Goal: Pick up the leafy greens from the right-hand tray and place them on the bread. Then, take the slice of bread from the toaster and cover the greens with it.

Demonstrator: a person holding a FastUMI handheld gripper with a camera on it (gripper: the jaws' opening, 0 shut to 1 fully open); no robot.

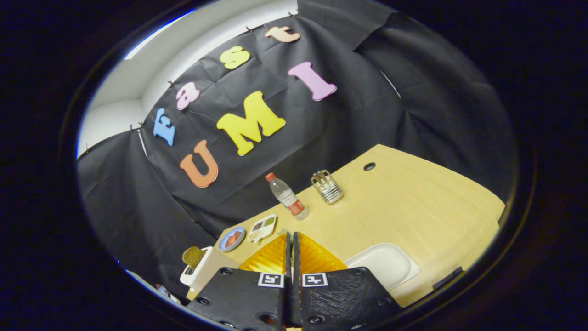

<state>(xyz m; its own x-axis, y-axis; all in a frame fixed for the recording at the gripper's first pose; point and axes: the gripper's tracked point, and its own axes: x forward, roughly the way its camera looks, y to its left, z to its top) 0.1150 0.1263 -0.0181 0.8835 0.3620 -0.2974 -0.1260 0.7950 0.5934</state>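
Tool (291, 243) with fingers pressed together, holding nothing, raised over the tabletop (413, 202); bread slice (193, 256) in the toaster (198, 271) seemingly awaits pickup, needing fingers opened

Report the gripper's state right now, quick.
Gripper: shut, fingers pressed together with nothing between them, held above the table, apart from the toaster.

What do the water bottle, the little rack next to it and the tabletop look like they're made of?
Bottle: clear plastic, probably; see-through body, red cap. Rack: shiny metal wire, by its glinting thin bars. Tabletop: pale wood or wood-look laminate, faint grain, matte. The gripper has its fingers closed together.
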